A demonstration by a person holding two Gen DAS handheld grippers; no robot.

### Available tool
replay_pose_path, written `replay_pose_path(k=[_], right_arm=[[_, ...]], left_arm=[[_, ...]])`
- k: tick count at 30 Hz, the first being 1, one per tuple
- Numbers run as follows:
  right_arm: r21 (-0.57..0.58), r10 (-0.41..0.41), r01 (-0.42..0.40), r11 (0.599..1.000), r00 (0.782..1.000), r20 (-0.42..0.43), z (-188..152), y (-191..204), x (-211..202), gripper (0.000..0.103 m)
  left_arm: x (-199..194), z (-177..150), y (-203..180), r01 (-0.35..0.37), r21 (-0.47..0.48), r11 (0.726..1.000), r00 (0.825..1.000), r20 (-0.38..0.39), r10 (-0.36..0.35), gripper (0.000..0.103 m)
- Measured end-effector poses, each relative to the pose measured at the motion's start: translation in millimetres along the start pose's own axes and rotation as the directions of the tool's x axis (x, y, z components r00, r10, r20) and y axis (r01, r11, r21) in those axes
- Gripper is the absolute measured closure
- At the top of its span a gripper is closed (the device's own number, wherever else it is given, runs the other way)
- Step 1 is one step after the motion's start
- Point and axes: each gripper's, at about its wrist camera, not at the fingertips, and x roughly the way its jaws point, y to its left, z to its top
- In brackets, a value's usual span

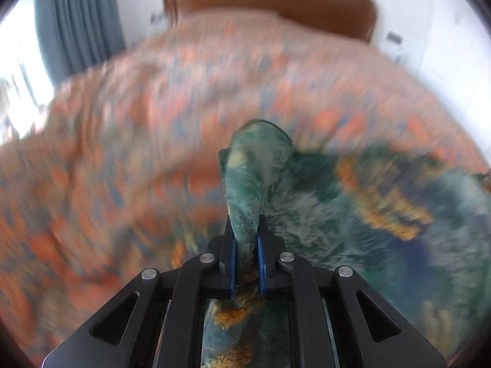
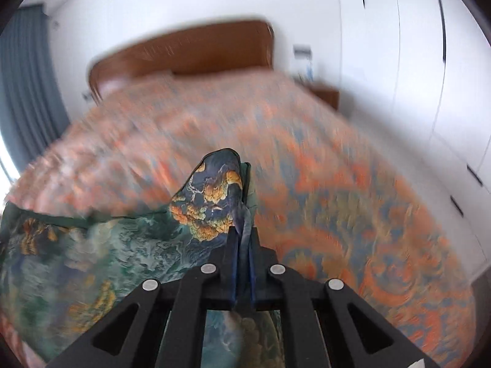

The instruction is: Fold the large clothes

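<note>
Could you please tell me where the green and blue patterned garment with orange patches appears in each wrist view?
Left wrist view: the green and blue patterned garment fills the lower centre and right, a bunch pinched in the left gripper.
Right wrist view: the garment spreads across the lower left, a corner clamped in the right gripper.
Shared landmark: the brown wooden headboard behind the orange floral bedspread.

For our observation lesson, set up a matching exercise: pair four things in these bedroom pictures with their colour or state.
Things:
1. left tool
2. wooden headboard
3. pleated curtain
4. patterned bedspread

Descriptions:
A. grey-blue
B. orange and blue
C. shut on the green printed garment
D. brown

Pairs: 1-C, 2-D, 3-A, 4-B
</note>
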Motion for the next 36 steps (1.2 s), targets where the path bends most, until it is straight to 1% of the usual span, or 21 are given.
replay_pose_path(k=[2,3,6,8,9,10,12,13,14,15,17,19,21,23,24,25,28,29,31,34,36], right_arm=[[0.003,-0.001,0.002,1.000,0.996,-0.089,-22.7,-5.2,33.6,0.097],[0.001,0.004,-0.004,1.000,0.995,-0.103,-31.0,-5.7,40.9,0.097],[-0.025,0.010,-0.013,1.000,0.993,-0.121,-50.6,-3.5,52.0,0.097],[-0.009,0.025,-0.026,1.000,0.992,-0.127,-53.8,-6.8,56.2,0.097],[-0.001,0.030,-0.030,1.000,0.991,-0.127,-54.3,-6.4,57.1,0.096],[0.011,0.039,-0.038,0.999,0.991,-0.127,-53.5,-8.6,56.4,0.094],[0.018,0.048,-0.046,0.999,0.991,-0.123,-53.8,-8.2,59.5,0.089],[0.022,0.054,-0.051,0.998,0.992,-0.114,-53.3,-9.3,55.1,0.085],[0.029,0.050,-0.047,0.998,0.993,-0.108,-52.3,-12.7,51.2,0.078],[0.040,0.047,-0.043,0.998,0.994,-0.103,-52.7,-17.6,45.3,0.073],[0.080,0.041,-0.033,0.996,0.995,-0.093,-51.6,-22.2,33.7,0.042],[0.121,0.037,-0.031,0.992,0.998,-0.051,-49.2,-27.8,11.6,0.032],[0.117,0.008,-0.012,0.993,0.999,0.032,-50.8,-30.2,-24.0,0.032],[0.088,-0.016,0.008,0.996,0.995,0.094,-55.5,-27.4,-56.4,0.029],[0.070,-0.023,0.014,0.997,0.992,0.125,-61.6,-24.1,-76.2,0.027],[0.060,-0.024,0.015,0.998,0.990,0.140,-63.4,-21.2,-86.1,0.025],[0.012,-0.004,0.002,1.000,0.983,0.184,-91.7,-9.6,-135.1,0.025],[0.006,0.000,-0.001,1.000,0.982,0.188,-98.6,-4.8,-142.6,0.025],[-0.011,0.013,-0.011,1.000,0.979,0.203,-122.1,3.8,-168.8,0.025],[-0.048,0.019,-0.008,0.999,0.972,0.234,-168.5,23.5,-206.7,0.022],[-0.059,0.012,0.002,0.998,0.972,0.234,-194.0,33.9,-223.9,0.021]], left_arm=[[11.2,-16.0,6.9,0.032,-0.035,0.999,0.999,-0.014,-0.032,0.091],[12.7,-21.1,7.7,0.039,-0.032,0.999,0.999,-0.007,-0.039,0.091],[12.7,-20.5,5.6,0.037,-0.016,0.999,0.999,-0.001,-0.037,0.089],[12.8,-20.2,4.8,0.034,-0.014,0.999,0.999,-0.005,-0.034,0.086],[14.3,-19.4,6.1,0.031,-0.013,0.999,0.999,-0.004,-0.032,0.082],[11.4,-20.2,6.5,0.027,-0.013,1.000,1.000,-0.001,-0.027,0.081],[-0.8,-19.8,10.2,0.017,-0.026,1.000,1.000,0.012,-0.016,0.068],[-7.2,-19.9,10.8,0.023,-0.038,0.999,1.000,0.021,-0.022,0.049],[-18.1,-20.9,14.6,0.034,-0.054,0.998,0.999,0.040,-0.032,0.030],[-27.7,-21.6,18.1,0.038,-0.065,0.997,0.998,0.059,-0.034,0.021],[-53.4,-27.9,23.7,0.058,-0.076,0.995,0.993,0.104,-0.050,0.018],[-78.8,-36.4,29.7,0.088,-0.082,0.993,0.988,0.130,-0.077,0.012],[-105.7,-49.9,36.0,0.107,-0.097,0.990,0.981,0.171,-0.089,0.005],[-131.2,-67.5,39.7,0.118,-0.105,0.987,0.971,0.220,-0.092,0.004],[-144.8,-80.7,40.5,0.110,-0.103,0.989,0.967,0.239,-0.083,0.003],[-152.9,-90.0,40.2,0.103,-0.098,0.990,0.966,0.245,-0.077,0.003],[-171.6,-121.3,37.5,0.105,-0.060,0.993,0.973,0.213,-0.090,0.003],[-176.7,-134.2,35.1,0.103,-0.046,0.994,0.977,0.192,-0.092,0.003],[-185.0,-157.0,29.4,0.080,-0.025,0.996,0.983,0.167,-0.075,0.003],[-199.1,-188.5,21.8,0.068,-0.022,0.997,0.986,0.156,-0.064,0.003],[-209.0,-203.4,14.4,0.089,-0.005,0.996,0.984,0.155,-0.087,0.003]])
